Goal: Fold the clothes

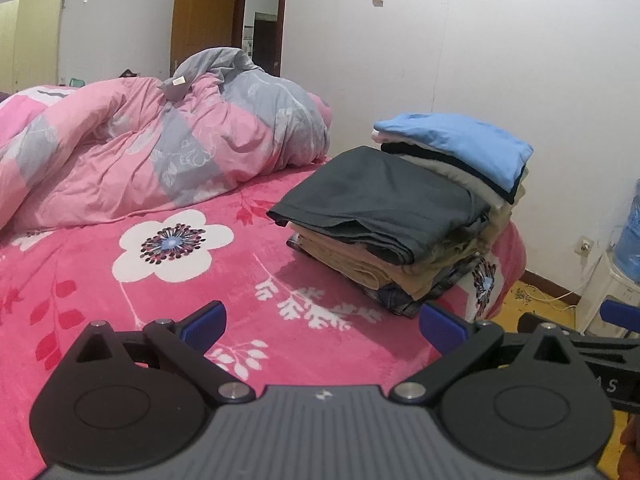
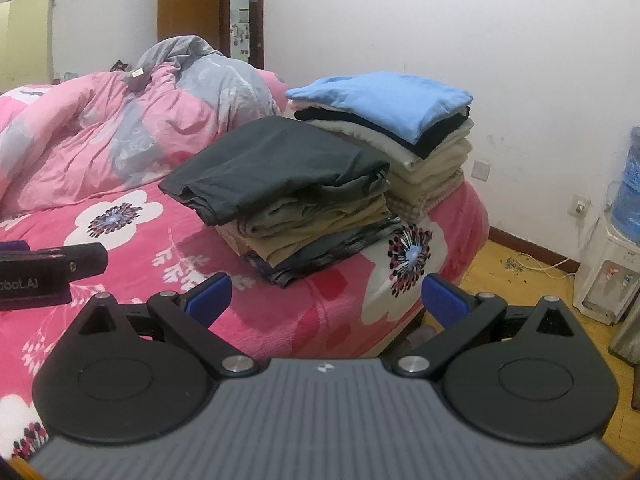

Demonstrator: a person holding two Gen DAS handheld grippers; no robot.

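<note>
Left wrist view showed your left gripper (image 1: 322, 325) with its blue-padded fingers spread wide and holding nothing, poised low over the pink fleece blanket with white flower print (image 1: 168, 248). Ahead of it, near the bed's corner, sat the folded clothes in two stacks touching each other: the nearer stack (image 1: 384, 236) had a dark grey garment (image 1: 372, 192) on top of tan pieces and a plaid one at the bottom, and the taller stack (image 1: 464, 168) behind was topped by a light blue folded shirt (image 1: 456, 144) over black and cream layers. A crumpled pink and grey quilt (image 1: 160, 148) lay heaped to the left of them. From the right wrist view, your right gripper (image 2: 326, 300) was likewise wide apart and empty, hanging near the bed's edge just short of the stacks. Part of the other gripper's black body showed at that view's left edge, with partial lettering that read "bot.AI". A blue water bottle on a white dispenser (image 2: 612, 264) stood on the floor by the wall.
</note>
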